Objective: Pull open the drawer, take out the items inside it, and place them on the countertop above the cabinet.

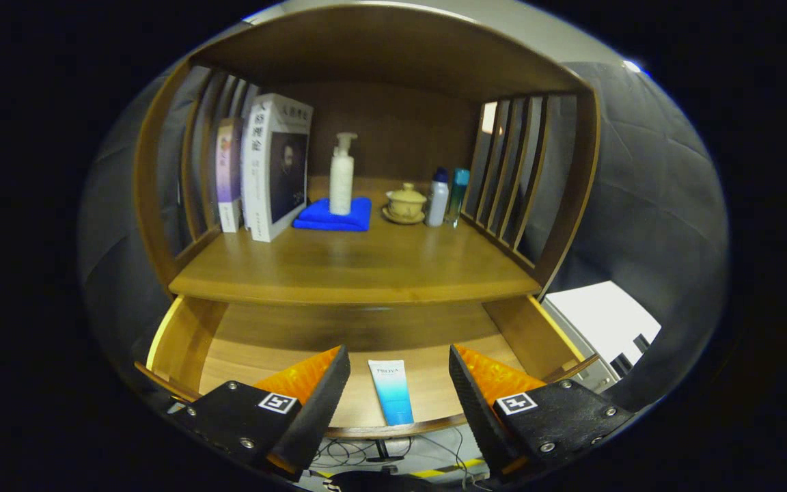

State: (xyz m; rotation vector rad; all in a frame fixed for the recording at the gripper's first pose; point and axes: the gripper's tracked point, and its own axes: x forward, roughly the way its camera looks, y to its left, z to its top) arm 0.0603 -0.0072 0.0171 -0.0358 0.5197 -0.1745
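Hovering over open wooden drawer (pixel 182 342), gripper (pixel 399 383) fingers spread wide, holding nothing.
White-to-blue squeeze tube (pixel 391 391) lies flat on drawer floor, btwn the fingers, touching neither. Wooden countertop (pixel 352 263) above carries upright books (pixel 267 167), white pump bottle (pixel 341 175) on folded blue cloth (pixel 334 215), lidded ceramic cup (pixel 406 203), two small bottles (pixel 445 197).

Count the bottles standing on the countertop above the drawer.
3. The white pump bottle stands on the blue cloth; a white bottle and a teal bottle stand side by side right of the lidded cup. Others may hide behind the books.
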